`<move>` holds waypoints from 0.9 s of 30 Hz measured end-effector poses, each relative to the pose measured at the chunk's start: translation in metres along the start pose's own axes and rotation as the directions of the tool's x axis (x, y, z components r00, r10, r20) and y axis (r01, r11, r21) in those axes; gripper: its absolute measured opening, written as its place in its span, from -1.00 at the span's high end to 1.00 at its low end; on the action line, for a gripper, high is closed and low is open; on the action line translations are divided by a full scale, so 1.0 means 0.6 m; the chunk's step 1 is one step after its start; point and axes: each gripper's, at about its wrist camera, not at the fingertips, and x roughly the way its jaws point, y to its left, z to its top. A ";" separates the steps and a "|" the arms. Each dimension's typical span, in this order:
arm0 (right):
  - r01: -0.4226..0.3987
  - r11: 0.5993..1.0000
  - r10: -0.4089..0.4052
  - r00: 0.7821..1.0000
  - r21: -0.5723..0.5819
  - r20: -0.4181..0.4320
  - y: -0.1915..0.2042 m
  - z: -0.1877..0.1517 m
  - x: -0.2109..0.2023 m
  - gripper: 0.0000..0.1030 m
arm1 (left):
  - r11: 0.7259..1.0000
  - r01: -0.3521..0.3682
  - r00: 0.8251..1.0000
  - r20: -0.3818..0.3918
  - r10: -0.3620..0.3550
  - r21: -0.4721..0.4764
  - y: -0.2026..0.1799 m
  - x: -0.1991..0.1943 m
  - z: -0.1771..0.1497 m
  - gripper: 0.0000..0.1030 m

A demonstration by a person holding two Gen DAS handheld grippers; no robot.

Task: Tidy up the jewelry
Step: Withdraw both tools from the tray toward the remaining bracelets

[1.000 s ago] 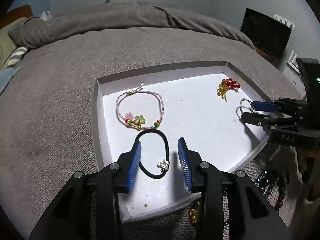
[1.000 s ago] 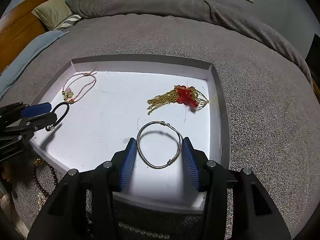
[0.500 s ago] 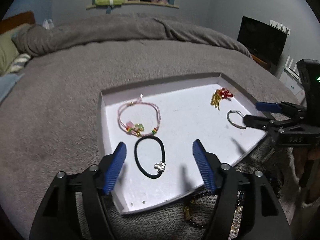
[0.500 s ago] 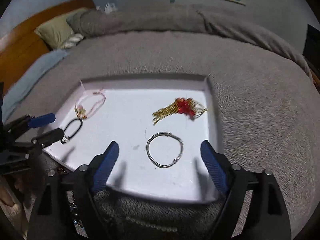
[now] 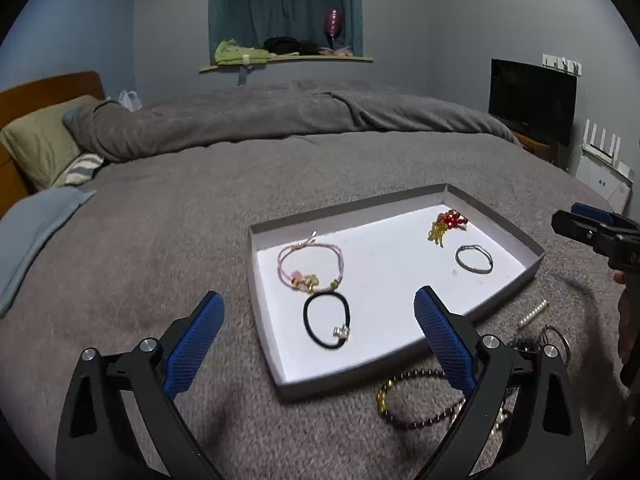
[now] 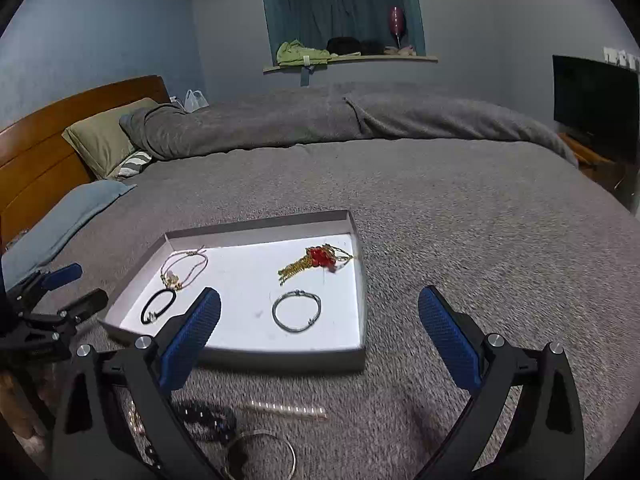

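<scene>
A shallow white tray [image 5: 500, 224] [image 6: 360, 332] lies on the grey bed. In it lie a black hair tie with a silver charm [image 5: 327, 321] [image 6: 158, 306], a pink beaded bracelet [image 5: 310, 266] [image 6: 185, 266], a silver bangle [image 5: 474, 258] [image 6: 296, 310] and a gold-and-red tassel piece [image 5: 446, 226] [image 6: 316, 261]. My left gripper [image 5: 318, 344] is open and empty, raised above the tray's near edge. My right gripper [image 6: 320, 340] is open and empty, raised at the tray's near right side.
Loose jewelry lies on the blanket in front of the tray: a dark bead strand with gold beads [image 5: 416, 404], a pearl strand [image 6: 286, 408], dark beads [image 6: 204, 416] and a metal ring [image 6: 262, 454]. Pillows [image 6: 104, 140] and a TV [image 5: 532, 100] stand far off.
Both grippers opened wide, let go of the hair tie and the silver bangle in the tray, and pulled back and up. The view now tilts toward the room.
</scene>
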 end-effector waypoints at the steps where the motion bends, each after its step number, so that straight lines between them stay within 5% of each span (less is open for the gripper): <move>1: 0.001 1.000 -0.001 1.000 -0.004 0.004 0.001 -0.005 -0.005 -0.90 | 1.000 0.002 1.000 -0.003 -0.002 -0.008 0.002 -0.003 -0.004 -0.85; 19: -0.007 0.994 0.003 0.999 -0.107 -0.042 -0.003 -0.127 -0.070 -0.90 | 0.981 0.187 0.980 -0.084 -0.182 0.057 -0.066 -0.034 -0.094 -0.86; 27: -0.039 0.999 0.040 0.997 0.007 -0.061 -0.047 -0.146 -0.070 -0.90 | 0.954 0.247 0.968 -0.085 -0.235 0.171 -0.119 -0.030 -0.110 -0.81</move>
